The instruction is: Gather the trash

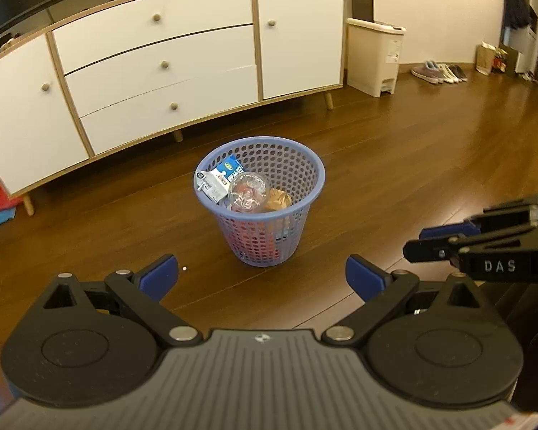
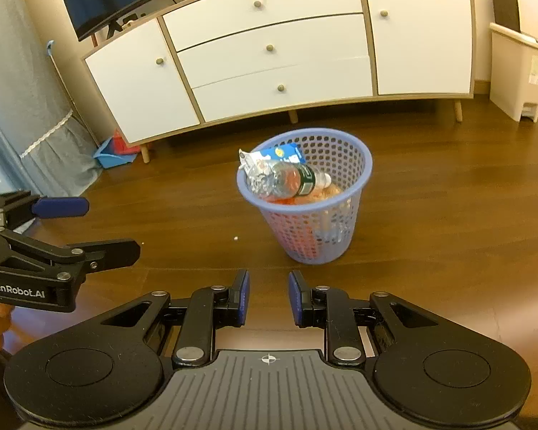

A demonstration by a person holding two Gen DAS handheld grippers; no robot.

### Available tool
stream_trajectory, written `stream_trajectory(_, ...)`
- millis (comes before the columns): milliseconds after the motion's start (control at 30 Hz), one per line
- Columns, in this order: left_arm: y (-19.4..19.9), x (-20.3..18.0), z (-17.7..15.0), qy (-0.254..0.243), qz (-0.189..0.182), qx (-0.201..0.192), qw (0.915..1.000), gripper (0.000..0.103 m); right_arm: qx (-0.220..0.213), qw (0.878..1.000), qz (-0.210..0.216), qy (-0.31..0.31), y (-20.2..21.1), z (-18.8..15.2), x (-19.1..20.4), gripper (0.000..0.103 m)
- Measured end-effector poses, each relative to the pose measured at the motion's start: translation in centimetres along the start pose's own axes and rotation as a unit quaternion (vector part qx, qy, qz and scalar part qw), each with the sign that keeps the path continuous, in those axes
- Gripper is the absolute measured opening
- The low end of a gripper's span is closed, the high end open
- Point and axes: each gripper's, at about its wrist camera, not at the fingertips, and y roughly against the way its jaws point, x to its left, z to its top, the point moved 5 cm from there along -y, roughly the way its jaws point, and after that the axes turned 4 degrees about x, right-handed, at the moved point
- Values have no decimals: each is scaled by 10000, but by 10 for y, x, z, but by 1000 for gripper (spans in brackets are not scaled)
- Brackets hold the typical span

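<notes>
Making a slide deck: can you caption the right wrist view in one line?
Open, empty right claw faces a purple basket holding a plastic bottle and carton.

lilac perforated basket (image 1: 269, 222), white sideboard (image 1: 154, 68)

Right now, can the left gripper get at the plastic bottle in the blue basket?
Probably yes. The left gripper is open and empty, bare floor lies between it and the basket, and the plastic bottle lies on top of the trash, uncovered.

Warm dim indoor light, fisheye-bent edges
</notes>
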Motion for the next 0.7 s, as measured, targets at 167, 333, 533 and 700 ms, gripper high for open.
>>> stream_trajectory(167, 8, 0, -4, 64, 120, -72, 9999, 98, 14, 10000, -30, 60, 4, -10, 3, 21)
stream_trajectory(333, 16, 1, -8, 237, 199, -142, 9994, 98, -29, 10000, -17, -18, 8, -13, 3, 21)
stream_trajectory(533, 13, -2, -12, 214, 218, -38, 9995, 98, -55, 10000, 38, -59, 12, -15, 3, 21)
stream_trajectory(700, 6, -1, -14, 248, 244, 90, 9994, 98, -73, 9999, 59, -83, 15, -17, 3, 21)
